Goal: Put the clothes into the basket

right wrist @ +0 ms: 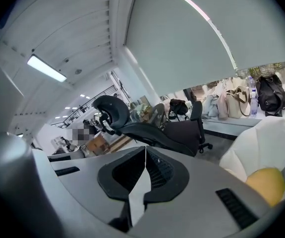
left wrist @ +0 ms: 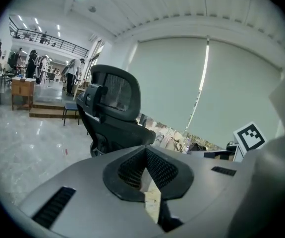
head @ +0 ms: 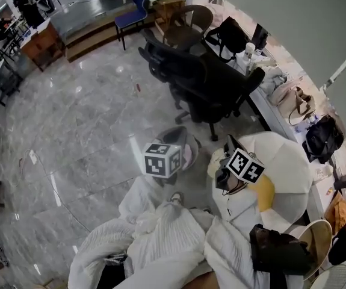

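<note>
**Both grippers clamped on the white garment, basket not yet reached**

The left gripper (left wrist: 145,151) has its jaws together on a thin fold of pale cloth. The right gripper (right wrist: 144,152) is closed in the same way on a white strip. Both folds belong to the white garment (head: 173,233). It hangs bunched under the two marker cubes, on the near side of the black office chair (head: 206,83) (near means the person's side).

Between the garment and this chair, a grey round container with a pinkish inside (head: 177,136) stands on the floor, half hidden behind the left cube. I judge it is the basket, though I cannot be sure. To the right of the chair and nearer to the person lies a white cushion seat (head: 281,173) with a yellow patch. A ledge with bags (head: 323,137) runs further right of the chair.

The step in hand seems to be the carry: the garment is lifted but not yet over the basket. The next move calls for bringing both grippers toward the chair until the cloth hangs above the opening. Then they must lower it and part the jaws together. The garment is big and loose, so some trailing parts may stay outside the rim.
</note>
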Tool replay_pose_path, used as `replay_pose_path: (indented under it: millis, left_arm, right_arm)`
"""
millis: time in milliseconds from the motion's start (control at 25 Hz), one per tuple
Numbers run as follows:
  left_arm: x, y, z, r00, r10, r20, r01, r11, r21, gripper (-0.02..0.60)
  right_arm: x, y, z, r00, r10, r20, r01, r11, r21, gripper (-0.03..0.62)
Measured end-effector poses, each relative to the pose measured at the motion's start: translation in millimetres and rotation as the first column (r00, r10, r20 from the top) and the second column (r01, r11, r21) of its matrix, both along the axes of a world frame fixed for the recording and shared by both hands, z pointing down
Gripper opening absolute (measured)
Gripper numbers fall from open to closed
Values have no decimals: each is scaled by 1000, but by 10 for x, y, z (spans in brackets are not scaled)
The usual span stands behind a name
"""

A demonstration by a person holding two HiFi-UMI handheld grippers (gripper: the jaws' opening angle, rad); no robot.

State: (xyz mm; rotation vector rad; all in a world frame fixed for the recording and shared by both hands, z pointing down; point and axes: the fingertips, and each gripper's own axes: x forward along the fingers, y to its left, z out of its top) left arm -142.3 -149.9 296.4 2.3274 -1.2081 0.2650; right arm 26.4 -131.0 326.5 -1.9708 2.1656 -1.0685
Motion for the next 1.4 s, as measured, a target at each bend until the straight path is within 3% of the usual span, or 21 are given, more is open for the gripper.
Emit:
replay_pose_path:
  millis: [640,1080,1400]
  left_arm:
    - [226,55,-38,999,6,37,-7,1000,21,5]
    - [283,36,46,999,31,24,-31,999,-11,5]
    - [706,86,265,989,149,18,-147,987,-68,5]
  right_arm:
    - [193,87,0,1000,2,-6,-2,1000,-2,25]
    - [193,135,41,999,36,-20,-36,999,-25,25]
    - [585,430,219,986,163,-36,-166,983,-77,25]
